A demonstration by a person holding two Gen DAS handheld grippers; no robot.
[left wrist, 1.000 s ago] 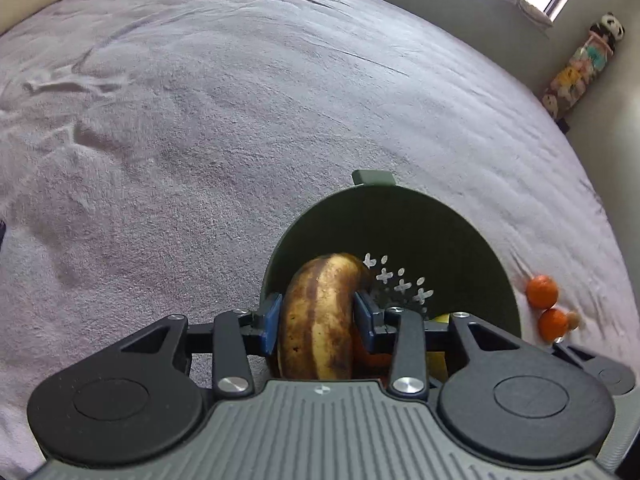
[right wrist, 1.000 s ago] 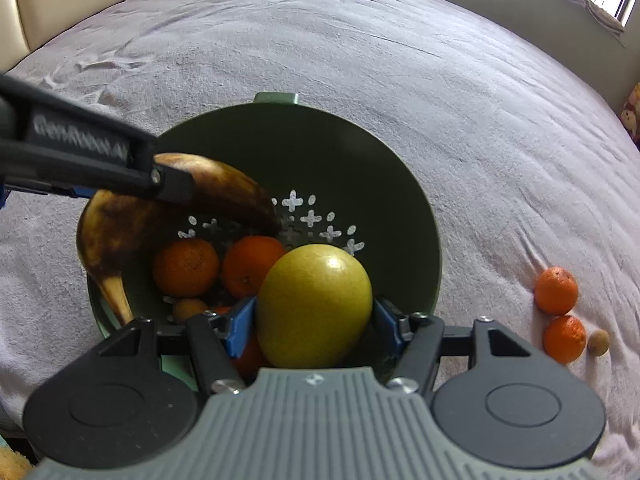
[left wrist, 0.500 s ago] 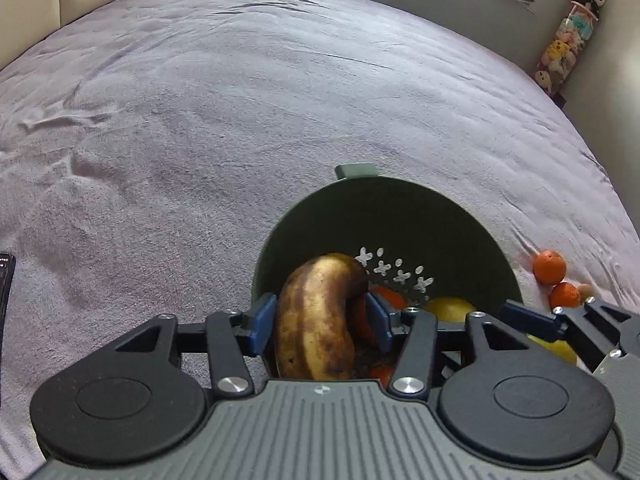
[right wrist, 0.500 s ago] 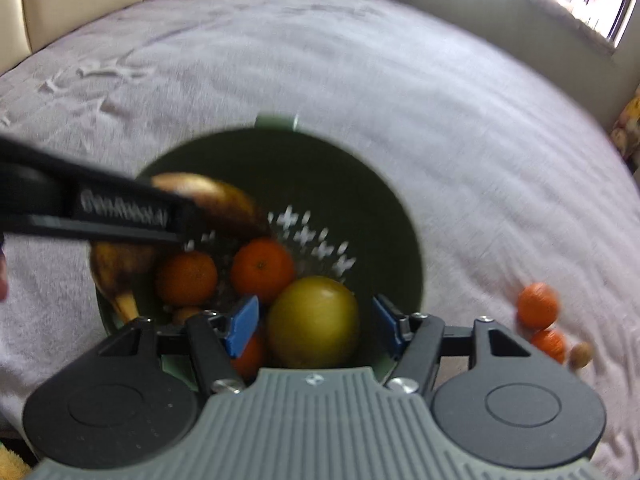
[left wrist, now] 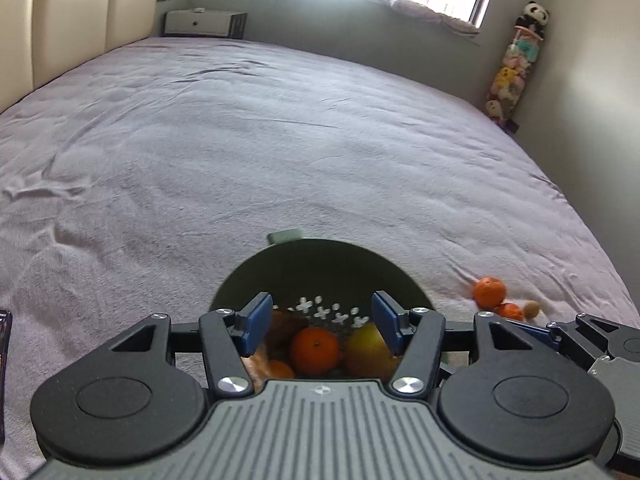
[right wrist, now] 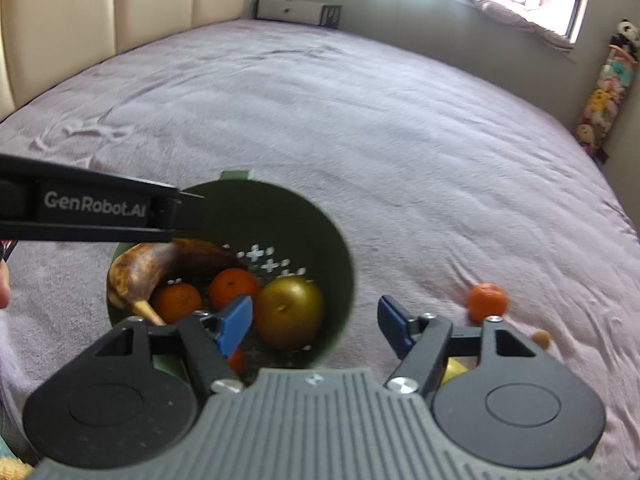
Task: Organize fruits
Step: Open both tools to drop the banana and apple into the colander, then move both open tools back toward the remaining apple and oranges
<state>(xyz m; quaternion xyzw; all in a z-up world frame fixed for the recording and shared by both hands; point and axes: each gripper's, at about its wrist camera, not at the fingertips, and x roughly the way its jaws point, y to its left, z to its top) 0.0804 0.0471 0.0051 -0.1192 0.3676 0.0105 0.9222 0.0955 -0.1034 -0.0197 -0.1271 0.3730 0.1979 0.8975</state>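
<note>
A dark green colander (right wrist: 332, 240) sat on the bed, holding a brown-spotted banana (right wrist: 140, 272) curved along its left wall, two oranges (right wrist: 234, 286) beside it, and a yellow-green apple (right wrist: 289, 312) at right. Two more oranges (right wrist: 487, 301) and a small brown nut (right wrist: 541, 337) lay outside, right of the colander.

A home bedroom: wide bed (left wrist: 280, 152), padded headboard (left wrist: 80, 12), stacked plush toys (left wrist: 516, 64).

Matt green plastic colander (right wrist: 336, 240) sits on rumpled, soft lilac cloth bedspread (right wrist: 360, 120).
</note>
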